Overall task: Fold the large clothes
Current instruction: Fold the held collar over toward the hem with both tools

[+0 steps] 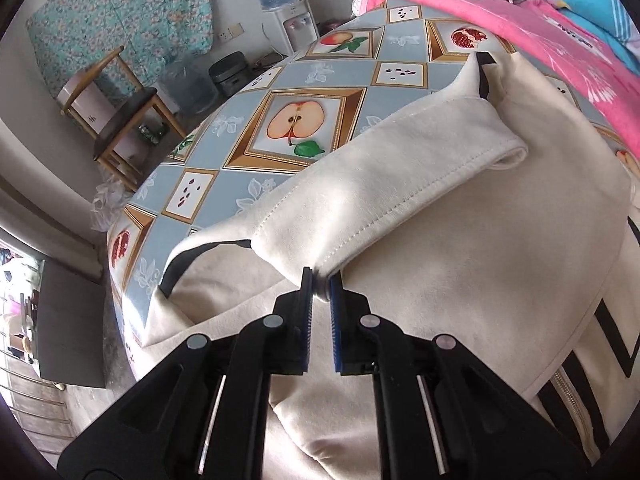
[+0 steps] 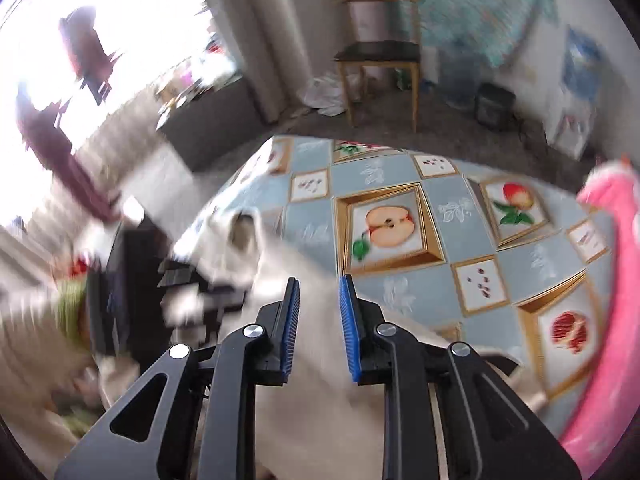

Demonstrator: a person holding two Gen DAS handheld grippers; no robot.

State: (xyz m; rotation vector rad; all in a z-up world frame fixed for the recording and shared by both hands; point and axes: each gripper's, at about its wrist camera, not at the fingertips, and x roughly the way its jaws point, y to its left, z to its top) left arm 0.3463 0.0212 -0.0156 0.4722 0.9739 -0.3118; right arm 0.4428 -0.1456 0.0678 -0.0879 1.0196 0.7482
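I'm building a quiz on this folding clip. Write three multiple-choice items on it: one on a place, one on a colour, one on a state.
1. Where does the cream garment lie?
A. on the wooden chair
B. on the fruit-print tablecloth
C. on the floor

2. What colour is the blanket beyond the garment?
A. pink
B. green
C. black

3. What is the left gripper doing?
A. standing wide open over bare cloth
B. pinching a fold of the garment
C. gripping a chair leg

Answers: 1 B, the garment spreads over the apple and pomegranate pattern. 2 A, bright pink shows along the table's far side. 3 B, its fingers close on a pinch of cream fabric.
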